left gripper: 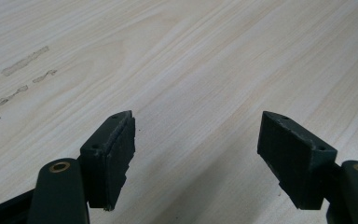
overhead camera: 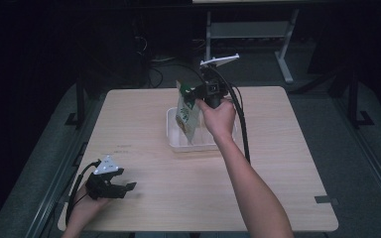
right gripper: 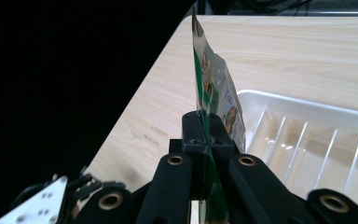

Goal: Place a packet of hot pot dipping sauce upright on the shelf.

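My right gripper (overhead camera: 194, 93) is shut on the upper edge of a green and white snack pouch (overhead camera: 186, 116), which hangs over the left part of a white plastic tray (overhead camera: 171, 130). In the right gripper view the two black jaws (right gripper: 205, 126) pinch the thin pouch (right gripper: 214, 88) edge-on, with the ribbed tray (right gripper: 317, 144) beyond it to the right. My left gripper (overhead camera: 127, 188) rests low at the table's near left corner, jaws open over bare wood. Its own view shows the two pads (left gripper: 114, 154) wide apart with nothing between them.
The light wooden table (overhead camera: 278, 148) has bare surface around the tray. Faint pencil-like marks (left gripper: 23, 60) lie on the wood ahead of the left gripper. A cable (overhead camera: 240, 124) trails from the right gripper down the forearm. Dark floor and desk legs (overhead camera: 285, 59) lie beyond the far edge.
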